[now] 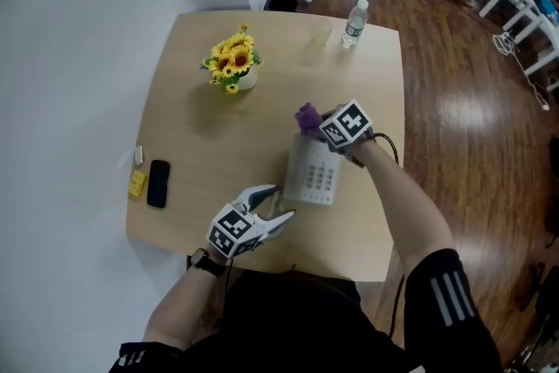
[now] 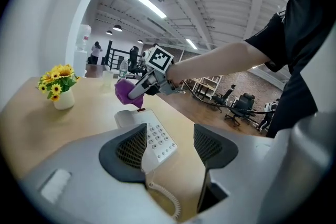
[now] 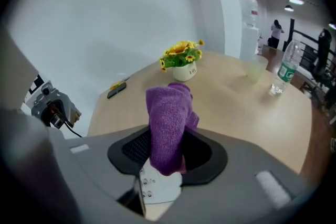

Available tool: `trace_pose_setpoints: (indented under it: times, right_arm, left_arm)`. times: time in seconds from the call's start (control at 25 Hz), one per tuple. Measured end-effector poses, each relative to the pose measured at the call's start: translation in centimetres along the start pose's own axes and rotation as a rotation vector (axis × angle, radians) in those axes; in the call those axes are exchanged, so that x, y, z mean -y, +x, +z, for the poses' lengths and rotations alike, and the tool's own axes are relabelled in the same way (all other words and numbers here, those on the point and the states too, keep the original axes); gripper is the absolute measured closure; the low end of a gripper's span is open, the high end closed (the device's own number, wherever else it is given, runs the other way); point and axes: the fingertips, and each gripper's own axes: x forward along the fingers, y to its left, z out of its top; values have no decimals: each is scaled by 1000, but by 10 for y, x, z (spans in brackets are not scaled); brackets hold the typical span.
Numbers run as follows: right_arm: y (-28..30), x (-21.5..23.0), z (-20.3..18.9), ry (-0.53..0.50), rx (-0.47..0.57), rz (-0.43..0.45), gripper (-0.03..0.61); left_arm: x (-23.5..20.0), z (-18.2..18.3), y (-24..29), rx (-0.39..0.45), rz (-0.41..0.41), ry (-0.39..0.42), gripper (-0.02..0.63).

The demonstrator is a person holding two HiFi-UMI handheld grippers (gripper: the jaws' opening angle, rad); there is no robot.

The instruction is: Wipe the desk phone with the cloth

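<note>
A white desk phone [image 1: 314,175] lies on the wooden table [image 1: 218,127], keypad up. My right gripper [image 1: 316,123] hovers over its far end, shut on a purple cloth [image 1: 307,115]. In the right gripper view the cloth [image 3: 168,126] hangs folded between the jaws, above the phone's keys [image 3: 156,186]. My left gripper [image 1: 281,203] stands open at the phone's near left corner. In the left gripper view the phone [image 2: 155,139] and its coiled cord [image 2: 168,199] lie partly behind the left pad, with the cloth [image 2: 126,93] at the far end.
A vase of sunflowers [image 1: 234,61] stands at the table's back. A water bottle [image 1: 354,22] and a clear cup [image 1: 319,37] are near the far edge. A black smartphone [image 1: 158,183] and a yellow item [image 1: 137,182] lie at the left edge.
</note>
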Motion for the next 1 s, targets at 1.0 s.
trace_pose_setpoints:
  times: [1.0]
  right_arm:
    - [17,49,-62,128,-160,40,423]
  left_arm:
    - [-3,5,21,-21,-17,1,339]
